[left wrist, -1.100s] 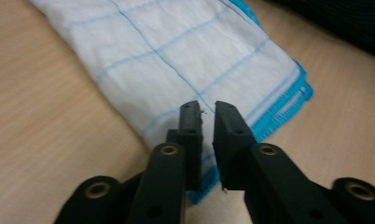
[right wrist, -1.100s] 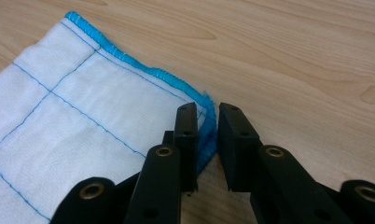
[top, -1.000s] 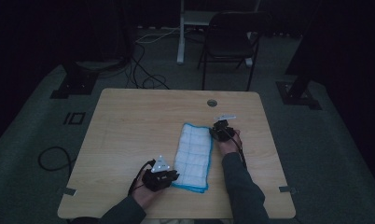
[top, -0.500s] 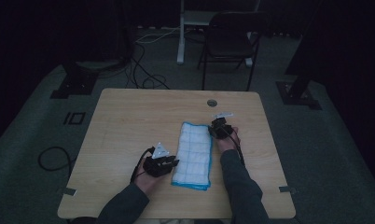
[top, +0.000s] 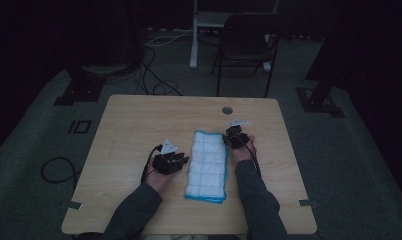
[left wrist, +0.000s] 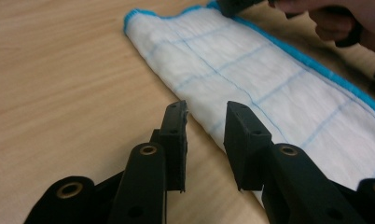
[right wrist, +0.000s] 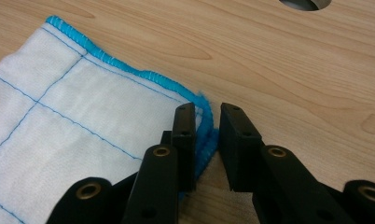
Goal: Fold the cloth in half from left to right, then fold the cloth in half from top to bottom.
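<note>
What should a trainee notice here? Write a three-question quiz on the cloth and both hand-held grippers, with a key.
1. True or false: the folded white cloth with blue grid lines and a blue stitched hem lies flat on the light wooden table.
2. What stands between the jaws of the right hand-held gripper? A) the cloth's blue hem B) a cable C) nothing
3. In one word, is the left hand-held gripper open or shut?

Key:
1. True.
2. A.
3. Open. Its jaws have just been opening at the cloth's folded edge and pinch nothing.
</note>
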Demonstrator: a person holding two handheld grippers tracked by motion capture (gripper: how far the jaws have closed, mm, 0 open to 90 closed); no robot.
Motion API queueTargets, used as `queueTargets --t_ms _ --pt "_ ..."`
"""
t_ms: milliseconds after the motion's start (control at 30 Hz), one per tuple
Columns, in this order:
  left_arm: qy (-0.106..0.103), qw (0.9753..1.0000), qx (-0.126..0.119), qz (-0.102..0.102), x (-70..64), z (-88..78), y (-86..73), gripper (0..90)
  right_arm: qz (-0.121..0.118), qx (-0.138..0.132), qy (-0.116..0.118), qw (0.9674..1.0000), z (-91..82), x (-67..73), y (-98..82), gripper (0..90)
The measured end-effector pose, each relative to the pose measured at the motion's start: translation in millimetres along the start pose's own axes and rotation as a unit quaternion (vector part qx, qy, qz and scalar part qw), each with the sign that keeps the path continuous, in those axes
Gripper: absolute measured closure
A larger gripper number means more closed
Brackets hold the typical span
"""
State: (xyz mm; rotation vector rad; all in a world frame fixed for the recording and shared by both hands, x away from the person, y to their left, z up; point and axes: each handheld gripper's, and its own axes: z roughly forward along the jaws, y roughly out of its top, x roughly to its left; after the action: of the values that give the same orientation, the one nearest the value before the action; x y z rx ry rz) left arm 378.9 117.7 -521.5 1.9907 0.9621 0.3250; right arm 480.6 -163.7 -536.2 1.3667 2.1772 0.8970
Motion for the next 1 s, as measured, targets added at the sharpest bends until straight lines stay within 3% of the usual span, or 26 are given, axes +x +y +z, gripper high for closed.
queueTargets --t_ms 333,667,833,933,1000 --pt "0.009 0.9999 0.013 -0.004 12.3 23.5 8.0 67.0 -0.002 -0.002 -0.004 1.0000 -0.3 1.3 -0.7 75.8" --pt "0.031 0.9984 0.022 -0.042 29.7 41.8 19.8 64.9 -0.002 -0.002 -0.004 1.0000 -0.7 0.1 -0.9 73.1" --pt "0.036 0.9982 0.023 -0.043 29.9 49.0 28.6 64.2 -0.003 0.001 -0.004 1.0000 -0.5 -0.6 -0.2 72.0" --pt "0.033 0.9974 0.016 -0.063 30.3 53.7 31.4 62.8 -0.002 0.001 -0.003 1.0000 -0.2 -0.9 0.0 72.0" --pt "0.039 0.9972 0.020 -0.061 28.6 58.4 32.9 62.5 -0.004 0.002 -0.003 1.0000 -0.2 -1.2 0.3 71.7"
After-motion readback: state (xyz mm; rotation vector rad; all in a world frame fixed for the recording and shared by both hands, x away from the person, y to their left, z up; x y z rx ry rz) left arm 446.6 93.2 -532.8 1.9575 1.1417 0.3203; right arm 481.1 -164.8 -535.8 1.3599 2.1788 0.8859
